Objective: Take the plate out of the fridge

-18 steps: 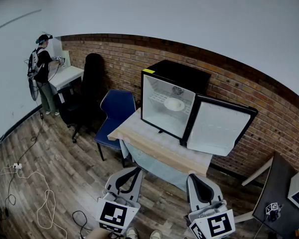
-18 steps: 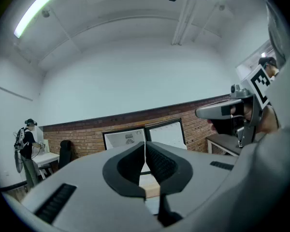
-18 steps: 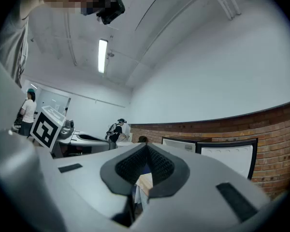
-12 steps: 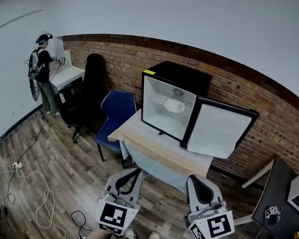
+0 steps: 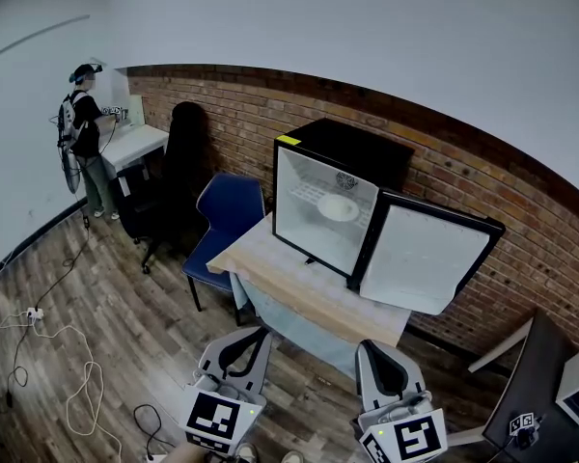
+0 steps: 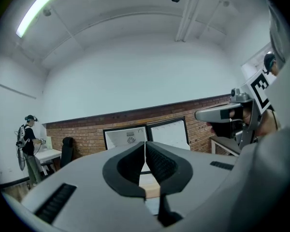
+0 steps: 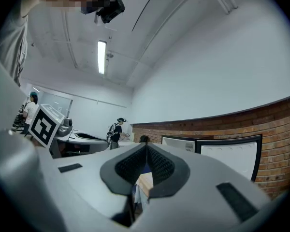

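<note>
Wooden table (image 5: 270, 263) bears fridge (image 5: 352, 149); plate (image 5: 338, 206) inside, beyond left tool (image 6: 145, 146), right tool (image 7: 146, 149).

Left gripper (image 5: 255, 333), right gripper (image 5: 377, 344) cut by bottom edge.

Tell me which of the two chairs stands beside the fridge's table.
The blue chair, at the left end of the wooden table; the black chair stands farther off, near the white desk.

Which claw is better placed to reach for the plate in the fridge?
Probably left: the left claw has a clear line to the fridge and plate; the open door stands before the right claw.
</note>
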Demonstrator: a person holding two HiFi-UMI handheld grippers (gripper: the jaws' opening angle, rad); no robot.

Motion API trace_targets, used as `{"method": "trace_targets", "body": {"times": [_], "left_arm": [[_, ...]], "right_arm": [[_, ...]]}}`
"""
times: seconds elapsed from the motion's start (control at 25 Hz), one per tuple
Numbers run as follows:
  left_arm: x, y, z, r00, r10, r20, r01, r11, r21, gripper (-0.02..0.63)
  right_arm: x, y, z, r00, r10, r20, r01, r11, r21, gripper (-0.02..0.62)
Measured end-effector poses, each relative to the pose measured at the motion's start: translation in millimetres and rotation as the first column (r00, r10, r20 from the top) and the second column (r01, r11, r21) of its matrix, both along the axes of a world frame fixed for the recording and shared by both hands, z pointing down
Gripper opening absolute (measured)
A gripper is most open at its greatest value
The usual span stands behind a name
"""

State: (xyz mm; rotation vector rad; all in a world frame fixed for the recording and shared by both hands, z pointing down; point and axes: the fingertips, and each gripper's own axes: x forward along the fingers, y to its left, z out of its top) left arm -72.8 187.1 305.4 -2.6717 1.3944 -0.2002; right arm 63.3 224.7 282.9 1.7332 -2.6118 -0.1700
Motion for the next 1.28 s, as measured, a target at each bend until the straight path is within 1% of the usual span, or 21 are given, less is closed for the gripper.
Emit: {"method": "trace_targets", "body": {"times": [0.36, 0.68, 0.8, 1.0, 1.28], "left_arm": [[14.9, -7.7, 0.4, 0.998, -0.054, 0.028, 0.053, 0.998, 0.024, 0.021], [15.7, -19.5, 5.7, 0.996, -0.087, 0.032, 0.086, 0.996, 0.018, 0.021], [17.4, -31.4, 9.5, 0.995, -0.088, 0.037, 0.087, 0.996, 0.027, 0.021], [16.4, -55.8, 16.3, 0.995, -0.096, 0.026, 0.096, 0.995, 0.026, 0.021], [19.6, -99.4, 23.4, 0.997, -0.074, 0.031, 0.073, 0.997, 0.028, 0.021]], "right_arm": [[20.0, -12.5, 4.9, 0.999, -0.044, 0.021, 0.044, 0.999, 0.001, 0.029], [20.7, -31.0, 13.1, 0.997, -0.074, 0.016, 0.074, 0.997, 0.002, 0.029], [22.0, -43.2, 18.0, 0.997, -0.075, 0.016, 0.075, 0.997, -0.002, 0.029], [22.1, -66.5, 25.2, 0.998, -0.070, 0.011, 0.070, 0.998, 0.001, 0.029], [24.9, -109.1, 32.8, 0.999, -0.051, 0.001, 0.051, 0.999, -0.001, 0.029]]}}
